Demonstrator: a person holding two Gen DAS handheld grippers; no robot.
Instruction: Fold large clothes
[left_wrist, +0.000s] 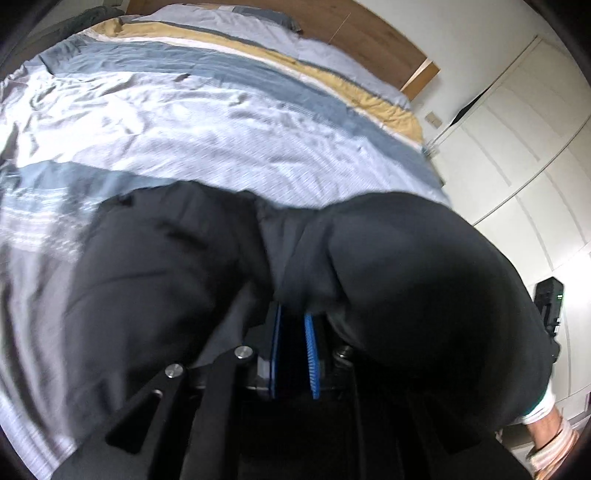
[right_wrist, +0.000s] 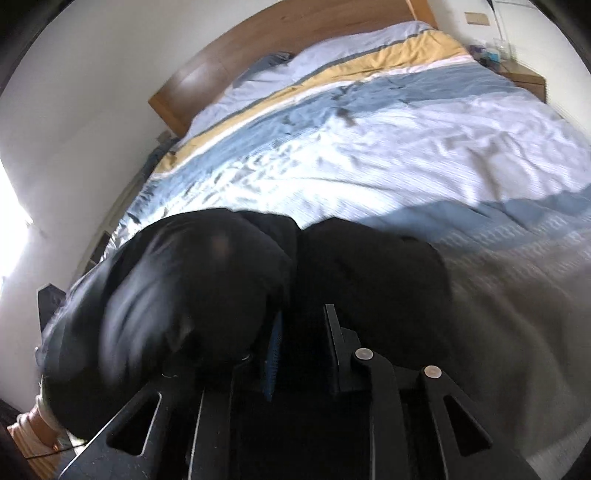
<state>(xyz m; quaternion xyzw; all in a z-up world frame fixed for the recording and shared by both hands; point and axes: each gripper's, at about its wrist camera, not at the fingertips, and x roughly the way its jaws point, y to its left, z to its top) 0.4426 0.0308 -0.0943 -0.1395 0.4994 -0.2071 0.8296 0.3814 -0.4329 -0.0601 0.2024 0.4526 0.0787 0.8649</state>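
Cloth hiding the fingertips

Black garment (left_wrist: 406, 280) is covering both grippers' fingertips; right of the right fingers, the bedding (right_wrist: 517, 295) is blurring.

Black garment (left_wrist: 406, 280) bunches directly ahead of both grippers, blocking the near path; beyond it the bed (left_wrist: 207, 125) lies open and flat, its cover wrinkled only; headboard (right_wrist: 280, 44) bounds the far end; wardrobe (left_wrist: 524, 155) closes one side, wall (right_wrist: 81, 110) the other.
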